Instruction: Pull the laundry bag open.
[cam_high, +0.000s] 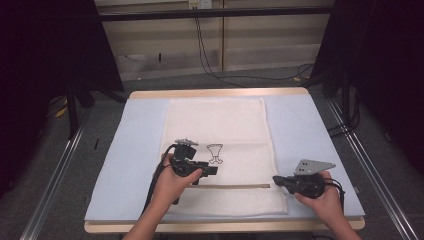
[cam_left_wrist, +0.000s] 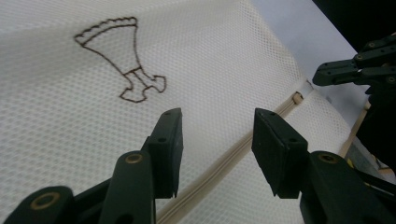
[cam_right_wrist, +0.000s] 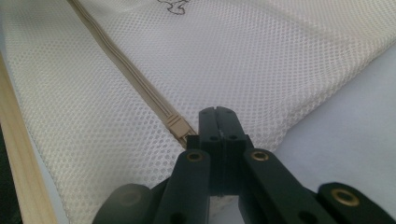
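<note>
A white mesh bag (cam_high: 215, 125) lies flat on a pale blue mat (cam_high: 140, 150), with a dark embroidered emblem (cam_high: 215, 152) in its middle. A tan zipper (cam_high: 235, 186) runs across the bag near the front edge. My left gripper (cam_high: 216, 170) hovers open over the bag just behind the zipper's left part; in the left gripper view its jaws (cam_left_wrist: 217, 126) stand apart above the zipper (cam_left_wrist: 280, 109) with nothing between them. My right gripper (cam_high: 275, 179) is at the bag's right edge; its jaws (cam_right_wrist: 218, 112) are pressed together on the mesh at the zipper's end (cam_right_wrist: 175, 125).
The mat covers a wooden table (cam_high: 215, 93) with a bare wood strip along the front (cam_right_wrist: 18, 163). Metal rails run along both sides on the floor. Cables (cam_high: 210, 55) hang behind the table. The right gripper (cam_left_wrist: 322, 74) appears at the left gripper view's upper right.
</note>
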